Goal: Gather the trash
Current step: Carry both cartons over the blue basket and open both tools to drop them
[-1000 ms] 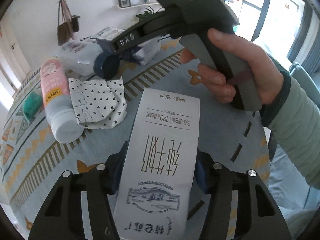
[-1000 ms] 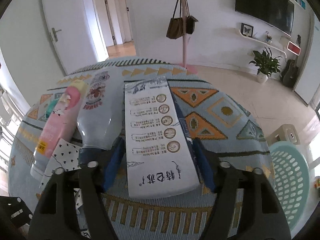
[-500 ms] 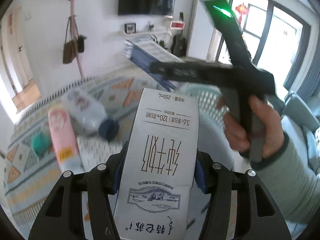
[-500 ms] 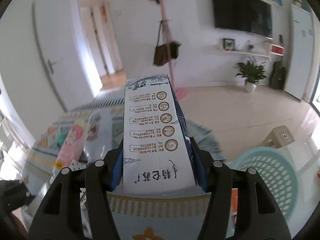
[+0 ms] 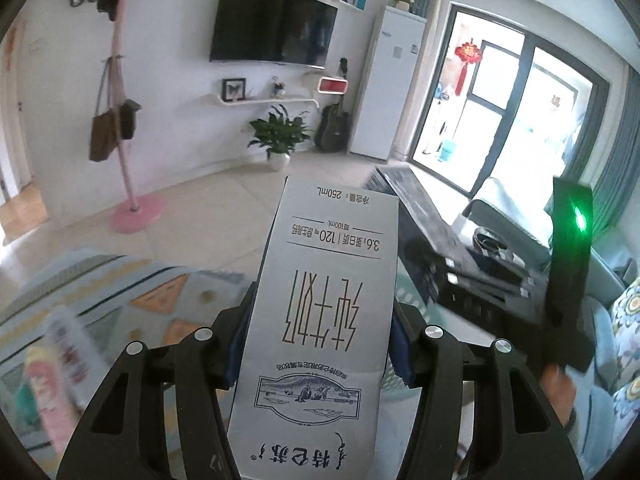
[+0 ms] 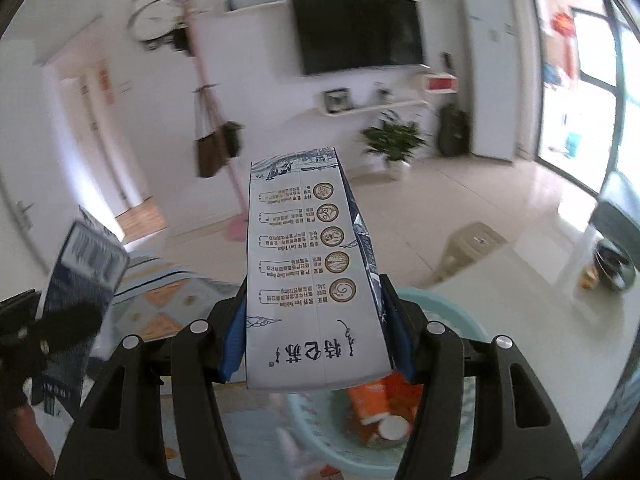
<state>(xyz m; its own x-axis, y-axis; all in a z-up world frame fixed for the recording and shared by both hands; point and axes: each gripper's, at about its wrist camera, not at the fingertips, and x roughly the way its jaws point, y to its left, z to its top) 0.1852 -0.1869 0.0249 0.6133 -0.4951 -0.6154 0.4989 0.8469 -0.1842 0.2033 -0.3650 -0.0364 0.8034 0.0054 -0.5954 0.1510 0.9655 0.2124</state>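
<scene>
Carrying both cartons off the table: left gripper clamps a carton, right gripper clamps another, now above the basket. Drop next.

A home's living room. A flat television hangs on a white wall above a curved floating shelf with a framed picture. A potted plant and a guitar stand on the tiled floor, handbags hang from a pink coat stand, and a glass balcony door adjoins a white fridge.
</scene>
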